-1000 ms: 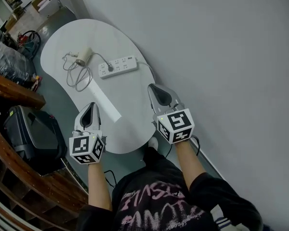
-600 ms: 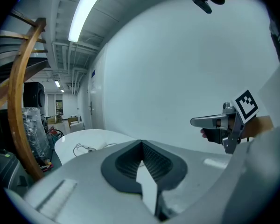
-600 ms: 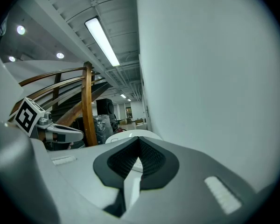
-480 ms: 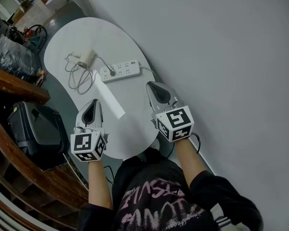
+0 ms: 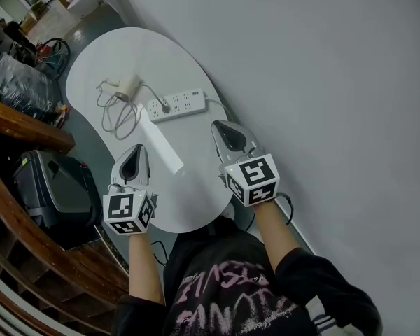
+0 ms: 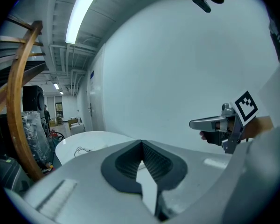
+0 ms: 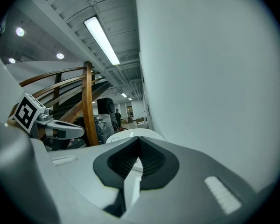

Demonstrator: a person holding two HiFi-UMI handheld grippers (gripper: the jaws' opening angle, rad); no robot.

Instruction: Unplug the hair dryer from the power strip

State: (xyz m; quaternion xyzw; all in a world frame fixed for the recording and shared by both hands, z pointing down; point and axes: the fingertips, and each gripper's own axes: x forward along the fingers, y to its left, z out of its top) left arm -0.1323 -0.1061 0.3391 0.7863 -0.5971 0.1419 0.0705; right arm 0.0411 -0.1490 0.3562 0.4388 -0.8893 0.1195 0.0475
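A cream hair dryer (image 5: 129, 84) lies at the far left of the white oval table (image 5: 196, 194), its cord looped beside it (image 5: 115, 115). The dryer's dark plug (image 5: 166, 107) sits in the white power strip (image 5: 177, 104) at mid-table. My left gripper (image 5: 131, 157) hovers over the table's near left edge, shut and empty. Near the wall side, my right gripper (image 5: 226, 131) is also shut with nothing in it. Both are well short of the strip. In the left gripper view the jaws (image 6: 141, 147) meet, and the right gripper (image 6: 213, 123) shows alongside. The right gripper view shows closed jaws (image 7: 139, 161) too.
A bright white strip (image 5: 161, 143) runs across the table between the grippers and the power strip. The strip's own cable (image 5: 220, 108) drops off the wall-side edge. A grey wall (image 5: 322, 82) borders the right. A black case (image 5: 52, 191) and a curved wooden rail (image 5: 28, 126) stand at left.
The head view has shifted slightly, so the table sits a little differently in frame. Both grippers stay shut at the near end, hardly moved.
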